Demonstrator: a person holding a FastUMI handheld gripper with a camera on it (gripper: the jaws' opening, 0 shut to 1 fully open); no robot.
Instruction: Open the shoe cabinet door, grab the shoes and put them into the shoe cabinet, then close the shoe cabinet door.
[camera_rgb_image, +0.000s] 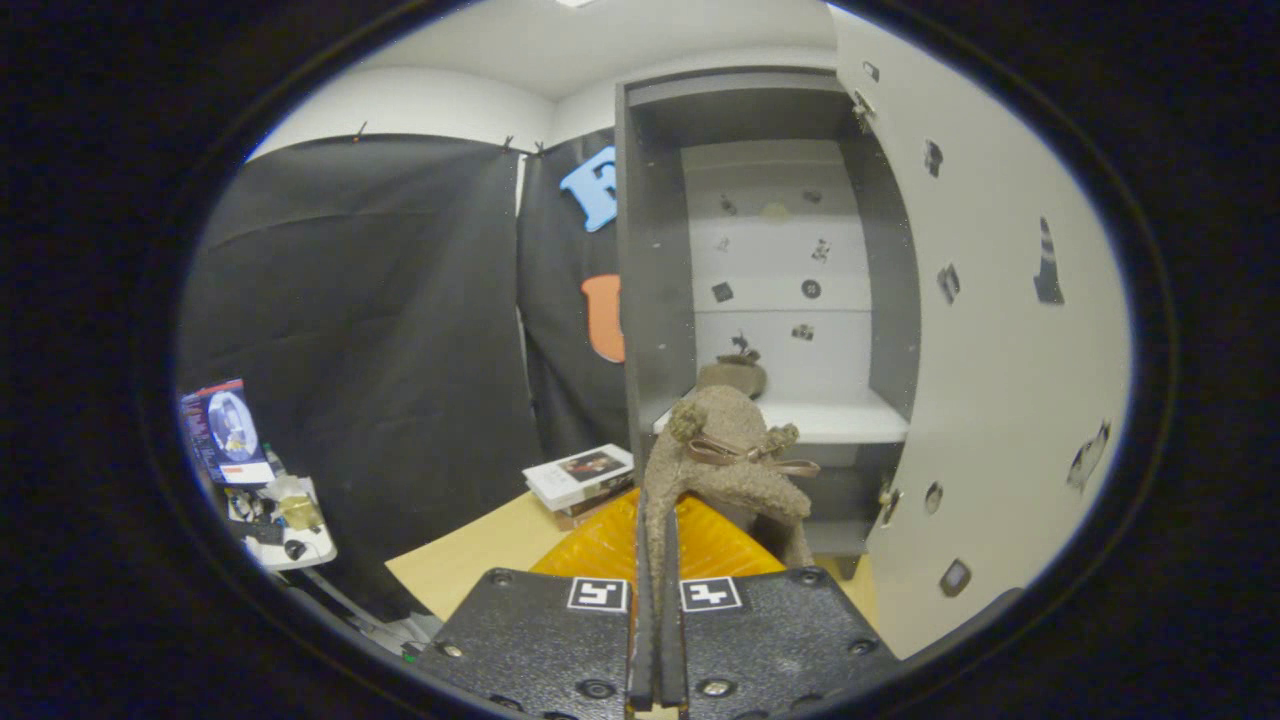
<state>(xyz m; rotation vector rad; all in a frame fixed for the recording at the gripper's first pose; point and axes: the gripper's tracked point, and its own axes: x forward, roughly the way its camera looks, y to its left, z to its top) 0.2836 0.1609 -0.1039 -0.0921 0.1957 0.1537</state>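
My claw (657, 560) is clamped on a fuzzy tan shoe (735, 460), held up before the open shoe cabinet (655, 300) for shelving beside its mate (733, 376)

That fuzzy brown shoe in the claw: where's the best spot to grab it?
By its thin heel edge, from behind, as now: the claw is pinched shut on the shoe there. The bow-topped toe is bulkier and points toward the open cabinet.
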